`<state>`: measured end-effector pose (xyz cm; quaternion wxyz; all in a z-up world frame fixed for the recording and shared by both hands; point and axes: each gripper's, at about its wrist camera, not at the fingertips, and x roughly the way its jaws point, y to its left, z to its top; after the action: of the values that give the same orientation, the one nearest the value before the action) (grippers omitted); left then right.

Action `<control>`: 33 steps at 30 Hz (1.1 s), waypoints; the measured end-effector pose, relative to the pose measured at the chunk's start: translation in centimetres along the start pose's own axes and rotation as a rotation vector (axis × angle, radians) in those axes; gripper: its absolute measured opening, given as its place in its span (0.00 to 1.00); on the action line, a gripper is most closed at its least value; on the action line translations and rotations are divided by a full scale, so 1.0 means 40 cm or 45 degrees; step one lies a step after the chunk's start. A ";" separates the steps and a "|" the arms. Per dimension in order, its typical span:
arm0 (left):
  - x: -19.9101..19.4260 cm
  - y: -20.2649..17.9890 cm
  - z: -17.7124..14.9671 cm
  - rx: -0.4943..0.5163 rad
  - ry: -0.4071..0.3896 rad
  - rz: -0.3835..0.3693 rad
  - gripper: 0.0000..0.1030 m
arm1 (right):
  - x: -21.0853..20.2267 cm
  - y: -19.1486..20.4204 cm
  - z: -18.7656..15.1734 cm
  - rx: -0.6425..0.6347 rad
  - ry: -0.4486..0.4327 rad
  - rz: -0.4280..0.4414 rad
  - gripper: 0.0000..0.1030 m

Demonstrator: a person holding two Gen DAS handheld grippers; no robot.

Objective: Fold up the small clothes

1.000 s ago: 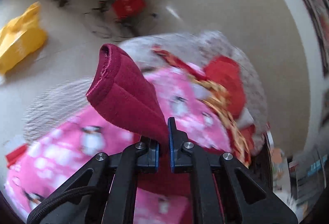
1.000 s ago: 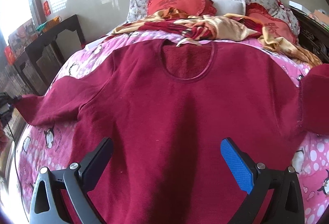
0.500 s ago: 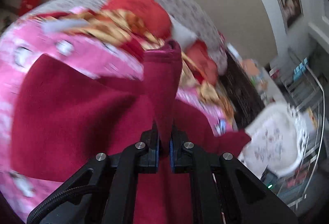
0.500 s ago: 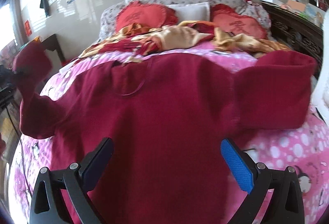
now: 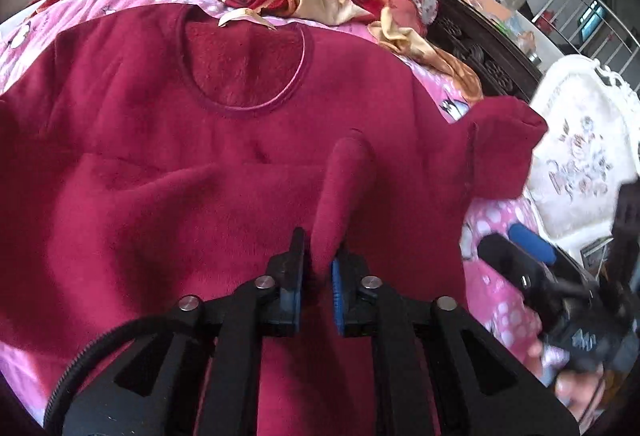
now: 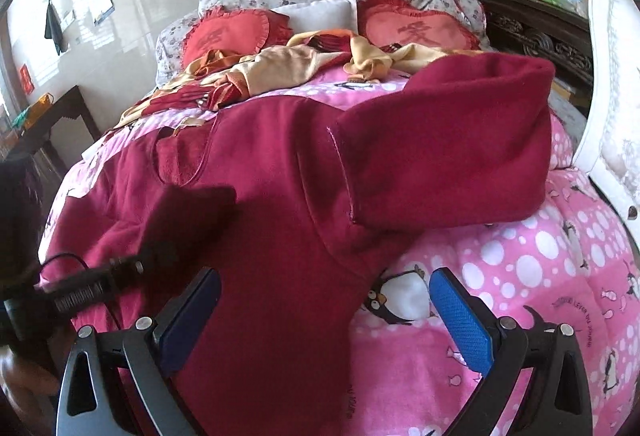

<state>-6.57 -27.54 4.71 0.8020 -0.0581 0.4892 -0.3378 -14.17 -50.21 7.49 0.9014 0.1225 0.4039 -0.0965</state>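
Dark red fleece top lies spread, neckline up, on the pink penguin-print quilt; one sleeve is folded inward over the chest; left gripper is clenched on the other sleeve's cuff, held above the body; right gripper stands released, jaws wide over the hem edge; red heart cushions near the headboard.

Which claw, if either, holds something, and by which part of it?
The left claw is shut on the maroon top, pinching its sleeve end; the right claw is open, holding nothing.
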 end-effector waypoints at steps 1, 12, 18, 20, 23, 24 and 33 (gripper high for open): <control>-0.017 0.008 -0.002 0.002 0.008 -0.003 0.24 | 0.002 0.003 0.003 0.005 0.001 0.016 1.00; -0.254 0.201 -0.084 -0.063 -0.143 0.223 0.62 | 0.080 0.097 0.052 -0.039 0.046 0.163 1.00; -0.309 0.316 -0.125 -0.176 -0.164 0.343 0.62 | 0.178 0.146 0.052 -0.110 0.156 0.219 0.93; -0.317 0.344 -0.140 -0.206 -0.160 0.373 0.62 | 0.204 0.156 0.049 -0.121 0.187 0.245 0.80; -0.317 0.369 -0.153 -0.248 -0.145 0.388 0.62 | 0.225 0.178 0.043 -0.178 0.190 0.211 0.52; -0.317 0.377 -0.158 -0.264 -0.141 0.390 0.62 | 0.224 0.182 0.044 -0.194 0.182 0.207 0.37; -0.319 0.378 -0.160 -0.260 -0.142 0.396 0.62 | 0.108 0.150 0.125 -0.217 -0.067 0.145 0.05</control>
<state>-8.24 -6.83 4.54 0.8604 -0.0817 0.4787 -0.1545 -6.18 -46.33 8.30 0.9229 0.0656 0.3791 -0.0139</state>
